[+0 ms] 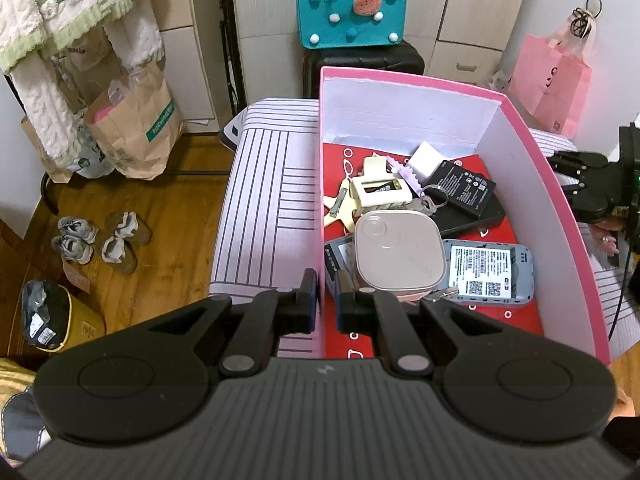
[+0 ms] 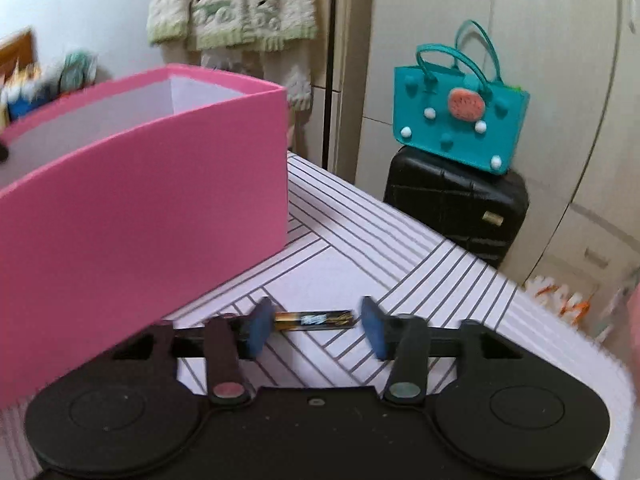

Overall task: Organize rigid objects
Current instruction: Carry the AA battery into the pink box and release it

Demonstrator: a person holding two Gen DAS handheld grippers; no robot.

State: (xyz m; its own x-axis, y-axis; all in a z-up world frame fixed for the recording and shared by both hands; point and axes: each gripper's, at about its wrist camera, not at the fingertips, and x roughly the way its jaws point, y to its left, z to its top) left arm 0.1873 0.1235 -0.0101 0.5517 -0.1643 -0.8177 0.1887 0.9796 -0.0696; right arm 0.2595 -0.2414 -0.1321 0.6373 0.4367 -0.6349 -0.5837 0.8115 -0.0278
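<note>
A pink box with white inner walls stands on the striped table. Inside lie a beige square device, a black battery, a grey-blue router, a cream clip, keys and a white block. My left gripper is shut on the box's near left wall. My right gripper is open just above the table beside the box, with a small dark flat object lying between its fingers. The right gripper also shows in the left wrist view.
A teal felt bag sits on a black suitcase behind the table. Paper bags, shoes and a yellow bin are on the wooden floor to the left. A pink bag stands at the right.
</note>
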